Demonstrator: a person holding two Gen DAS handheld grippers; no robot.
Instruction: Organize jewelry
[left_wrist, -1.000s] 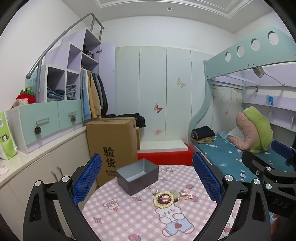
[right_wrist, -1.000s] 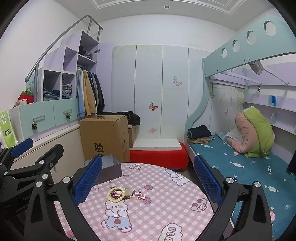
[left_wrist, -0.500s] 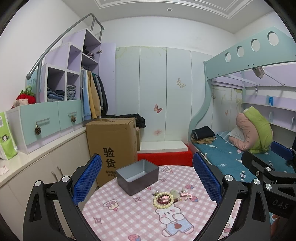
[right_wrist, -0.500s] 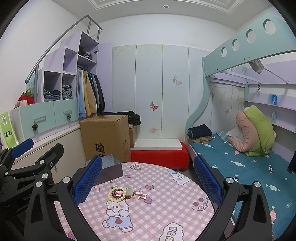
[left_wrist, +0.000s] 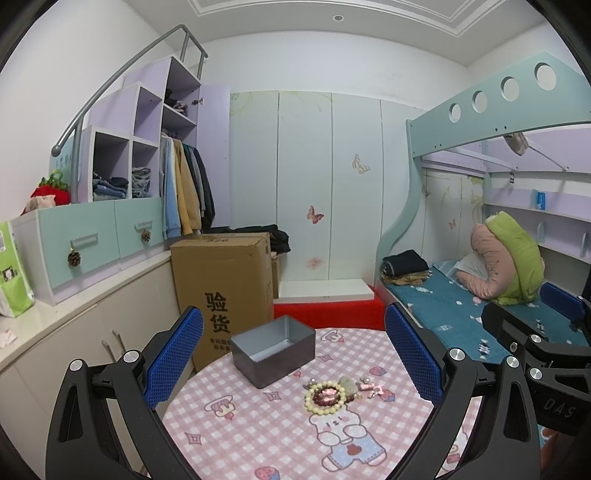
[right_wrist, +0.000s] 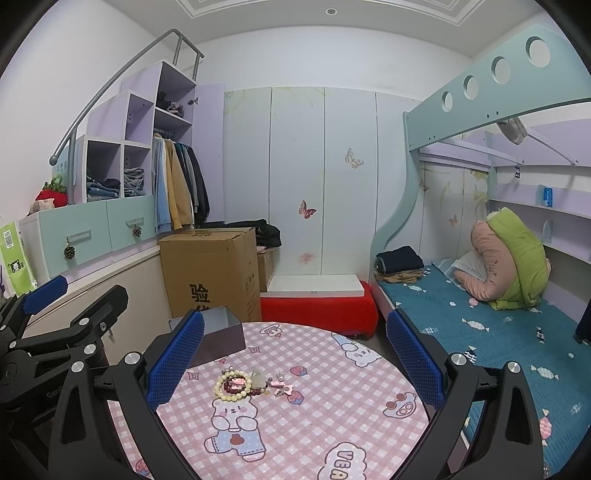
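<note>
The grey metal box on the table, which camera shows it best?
The left wrist view: the grey metal box sits whole between the open claw's fingers, its empty inside visible. In the right wrist view the box is partly hidden behind the right claw's left finger.

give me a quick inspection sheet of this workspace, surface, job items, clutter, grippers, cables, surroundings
surface: round table under a pink checked cloth with cartoon prints
job's things: open grey tin box, looks empty; cream bead bracelet around a dark red one, with small pink pieces beside it, all lying on the cloth apart from the box
clutter: nothing seen on the table
grippers: left gripper open, empty; right gripper open, empty; both above the near edge
cables: nothing seen
surroundings: cardboard box, bunk bed, open wardrobe
</note>
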